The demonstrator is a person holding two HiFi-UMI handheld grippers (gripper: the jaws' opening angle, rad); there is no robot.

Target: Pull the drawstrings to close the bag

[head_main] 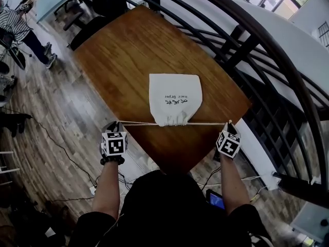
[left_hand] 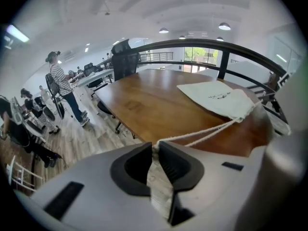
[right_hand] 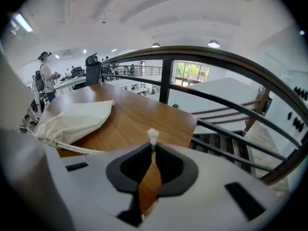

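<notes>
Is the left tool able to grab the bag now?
Probably not yet: the left tool is shut on the string, off beside the bag. Only bare table lies between them.

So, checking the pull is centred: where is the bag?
In the head view the bag lies near the front edge of the table, gathered mouth toward the person, between the left gripper and the right gripper.

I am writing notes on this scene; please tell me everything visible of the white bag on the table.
The bag is a white cloth pouch with small dark print, lying flat on the wooden table near its front edge. Its mouth, gathered into puckers, lies toward that edge. Pale drawstrings run taut from it sideways; the left gripper is shut on one end, the right gripper on the other.
</notes>
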